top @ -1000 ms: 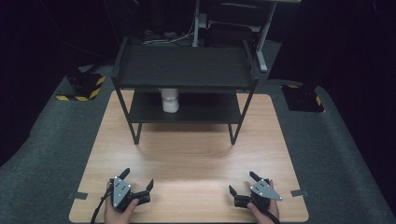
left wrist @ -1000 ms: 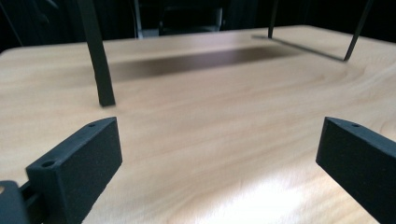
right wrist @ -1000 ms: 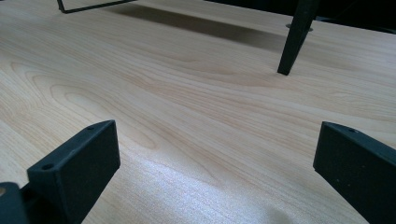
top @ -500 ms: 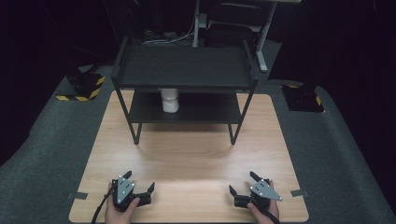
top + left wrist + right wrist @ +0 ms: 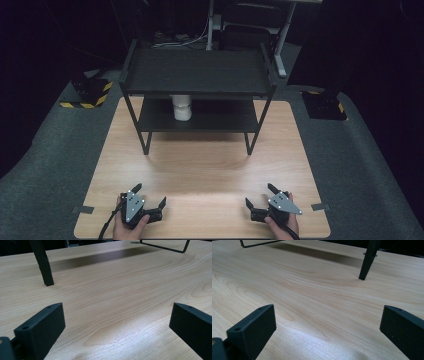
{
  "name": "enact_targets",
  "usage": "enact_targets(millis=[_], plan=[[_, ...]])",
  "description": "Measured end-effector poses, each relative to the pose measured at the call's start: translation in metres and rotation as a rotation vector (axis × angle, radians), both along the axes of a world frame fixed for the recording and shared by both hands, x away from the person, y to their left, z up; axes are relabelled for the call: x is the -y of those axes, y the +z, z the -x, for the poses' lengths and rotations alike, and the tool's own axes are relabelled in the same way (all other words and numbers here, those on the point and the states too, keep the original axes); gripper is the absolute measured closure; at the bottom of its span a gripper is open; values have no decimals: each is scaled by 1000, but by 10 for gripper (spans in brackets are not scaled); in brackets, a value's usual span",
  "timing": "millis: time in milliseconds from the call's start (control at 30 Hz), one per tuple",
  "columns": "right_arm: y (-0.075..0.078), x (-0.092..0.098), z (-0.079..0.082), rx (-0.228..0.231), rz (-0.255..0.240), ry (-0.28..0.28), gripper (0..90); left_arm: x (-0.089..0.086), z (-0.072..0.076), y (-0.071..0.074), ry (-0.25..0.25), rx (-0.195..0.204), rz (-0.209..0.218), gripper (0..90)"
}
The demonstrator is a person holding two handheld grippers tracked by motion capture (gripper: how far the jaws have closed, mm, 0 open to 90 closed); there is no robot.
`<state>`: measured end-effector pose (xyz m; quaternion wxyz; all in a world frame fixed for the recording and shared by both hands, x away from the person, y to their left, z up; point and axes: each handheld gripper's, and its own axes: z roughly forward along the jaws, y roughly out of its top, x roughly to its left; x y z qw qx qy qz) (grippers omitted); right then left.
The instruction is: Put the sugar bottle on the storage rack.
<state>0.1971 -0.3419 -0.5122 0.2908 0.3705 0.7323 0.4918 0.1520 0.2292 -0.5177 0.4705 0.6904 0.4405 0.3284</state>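
Observation:
A black two-tier rack (image 5: 197, 70) stands at the far half of the wooden table (image 5: 210, 160). On its lower shelf, under the top tier, sits a white cylindrical cup (image 5: 181, 107). My left gripper (image 5: 149, 194) rests at the near left edge, held in a hand, open and empty. My right gripper (image 5: 260, 195) mirrors it at the near right, also open and empty. In the left gripper view the left gripper (image 5: 117, 322) has its jaws spread wide over bare wood, with a rack leg (image 5: 45, 265) ahead. The right gripper (image 5: 328, 322) frames bare wood too, with a rack leg (image 5: 368, 260) beyond.
Grey carpet (image 5: 55, 150) surrounds the table. Yellow-black striped blocks lie on the floor at the far left (image 5: 87, 95) and far right (image 5: 325, 105). Tape tabs (image 5: 82, 209) mark the table's near corners. Bare wood stretches between the grippers and the rack.

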Motion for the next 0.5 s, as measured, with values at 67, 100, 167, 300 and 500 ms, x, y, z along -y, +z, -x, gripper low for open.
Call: enact_targets(millis=[67, 100, 167, 300, 500], plan=[[0, 0, 0, -2, -1, 0, 0, 1, -1, 1, -3, -4, -15, 5], [0, 0, 0, -2, -1, 0, 0, 1, -1, 1, -3, -4, -15, 5], [0, 1, 0, 0, -3, 1, 1, 2, -2, 3, -2, -12, -18, 5], [-1, 1, 1, 4, -2, 3, 1, 2, -3, 3, 6, -24, -6, 5], [-1, 1, 1, 7, 3, 6, 0, 2, -4, 4, 12, -27, 3, 5]])
